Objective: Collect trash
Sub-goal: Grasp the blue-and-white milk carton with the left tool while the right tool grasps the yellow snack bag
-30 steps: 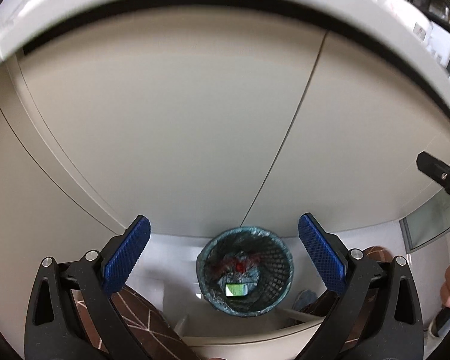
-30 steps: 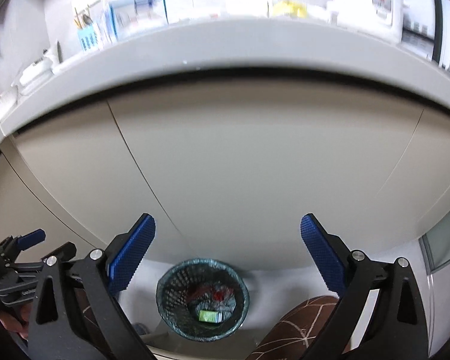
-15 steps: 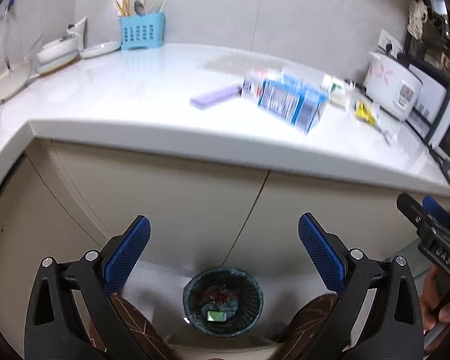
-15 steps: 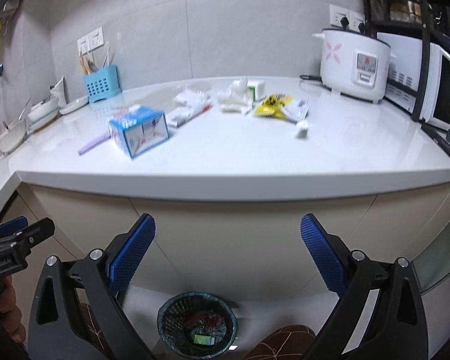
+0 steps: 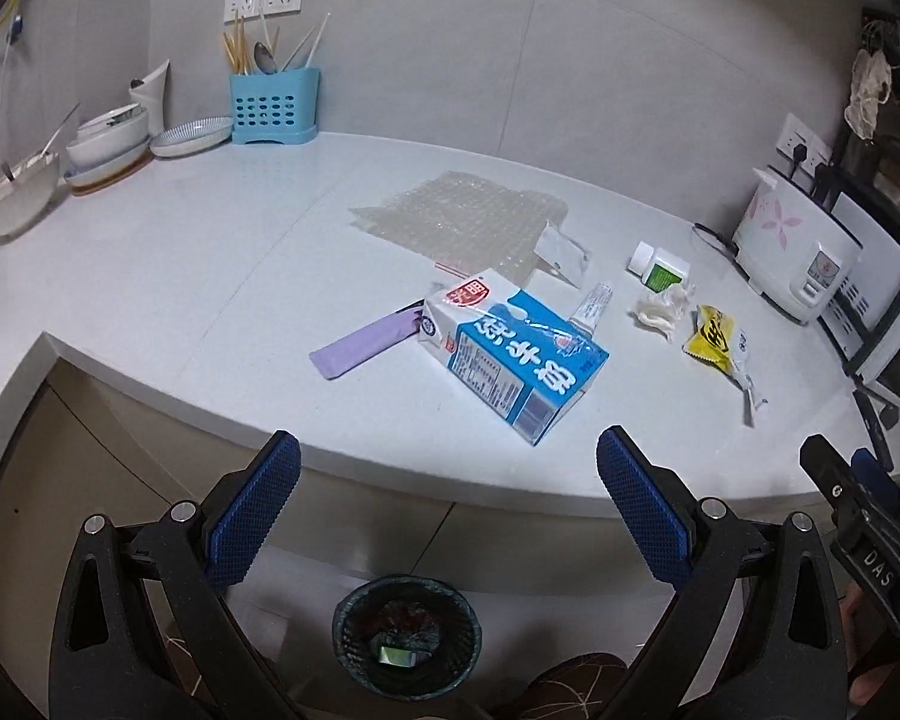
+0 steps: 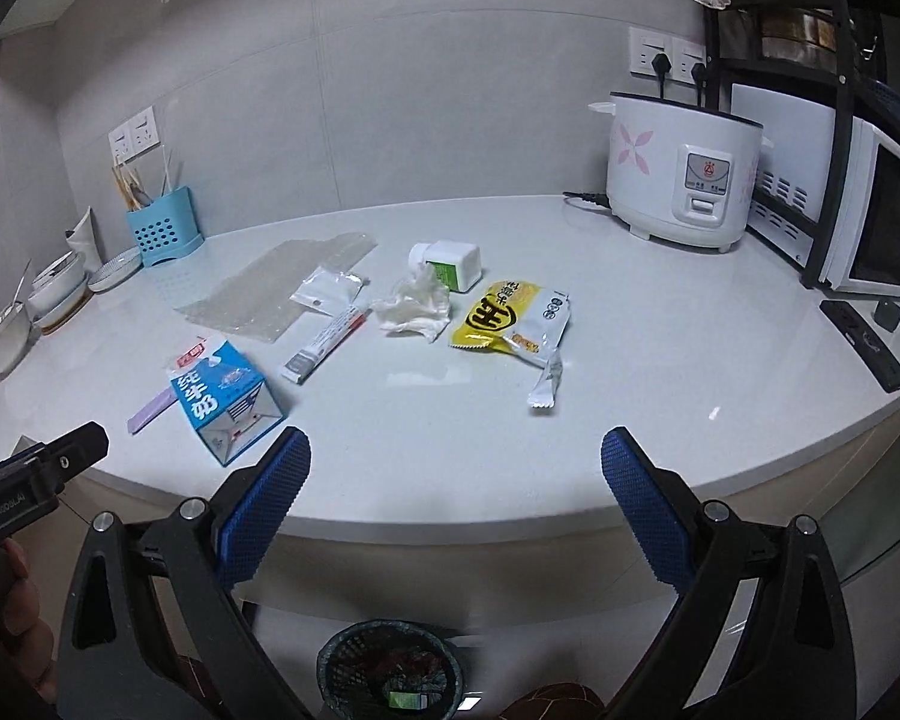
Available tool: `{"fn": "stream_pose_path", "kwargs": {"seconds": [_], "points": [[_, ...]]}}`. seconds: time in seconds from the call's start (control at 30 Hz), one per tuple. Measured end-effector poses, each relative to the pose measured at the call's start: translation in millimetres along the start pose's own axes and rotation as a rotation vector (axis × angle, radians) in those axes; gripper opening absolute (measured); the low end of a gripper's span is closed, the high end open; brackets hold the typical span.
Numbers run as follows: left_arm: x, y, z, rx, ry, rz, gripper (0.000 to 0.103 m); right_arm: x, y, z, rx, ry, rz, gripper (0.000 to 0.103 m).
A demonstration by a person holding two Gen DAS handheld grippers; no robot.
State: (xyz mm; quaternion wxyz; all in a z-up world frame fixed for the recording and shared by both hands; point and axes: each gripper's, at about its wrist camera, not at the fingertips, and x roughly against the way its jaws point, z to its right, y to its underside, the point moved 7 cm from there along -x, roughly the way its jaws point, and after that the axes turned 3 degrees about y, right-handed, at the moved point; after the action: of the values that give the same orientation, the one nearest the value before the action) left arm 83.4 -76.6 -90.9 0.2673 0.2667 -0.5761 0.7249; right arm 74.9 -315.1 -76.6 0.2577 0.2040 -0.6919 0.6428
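A white counter (image 5: 150,276) fills both views, with a microwave (image 6: 870,222) and a rice cooker (image 6: 678,174) at its right end. Below its front edge, on the floor, stands a mesh bin (image 5: 407,636) holding a green-labelled scrap. Trash lies across the counter: a sheet of bubble wrap (image 5: 462,222), a blue milk carton (image 5: 513,354) on its side with a purple wrapper (image 5: 363,348) just beside it, a yellow snack bag (image 6: 513,315), a crumpled tissue (image 6: 414,309), a small white bottle (image 6: 447,261) on its side and a thin tube (image 6: 324,345). The left gripper (image 5: 447,495) and right gripper (image 6: 456,492) both hang before the counter edge, jaws wide apart and empty.
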Motion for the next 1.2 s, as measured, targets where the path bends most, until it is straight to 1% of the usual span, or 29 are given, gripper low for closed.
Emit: {"fn": "stream_pose_path", "kwargs": {"seconds": [0.13, 0.27, 0.4, 0.67, 0.77, 0.9, 1.03, 1.1, 1.2], "points": [[-24, -19, 9, 0.067, -0.008, -0.056, 0.097, -18, -15, 6, 0.009, 0.019, -0.026, 0.094], [-52, -32, 12, 0.133, -0.046, -0.109, 0.097, -34, -26, 10, 0.019, 0.037, -0.036, 0.094], [-79, -39, 15, 0.193, -0.073, -0.160, 0.097, -50, -33, 16, 0.015, 0.036, -0.048, 0.094], [-124, -46, 28, 0.191, -0.151, -0.214, 0.097, -91, -47, 39, -0.021, 0.047, -0.105, 0.094], [-141, -40, 31, 0.198, -0.152, -0.260, 0.097, -111, -55, 48, -0.057, 0.044, -0.144, 0.094], [-158, -37, 30, 0.215, -0.159, -0.294, 0.097, -139, -67, 53, -0.078, 0.048, -0.191, 0.094], [-163, -41, 26, 0.208, -0.187, -0.278, 0.096, -174, -78, 58, -0.109, 0.066, -0.251, 0.094], [-163, -42, 24, 0.193, -0.202, -0.277, 0.089, -187, -80, 59, -0.119, 0.080, -0.275, 0.094], [-163, -41, 27, 0.160, -0.192, -0.276, 0.085, -206, -82, 58, -0.134, 0.097, -0.308, 0.094]]}}
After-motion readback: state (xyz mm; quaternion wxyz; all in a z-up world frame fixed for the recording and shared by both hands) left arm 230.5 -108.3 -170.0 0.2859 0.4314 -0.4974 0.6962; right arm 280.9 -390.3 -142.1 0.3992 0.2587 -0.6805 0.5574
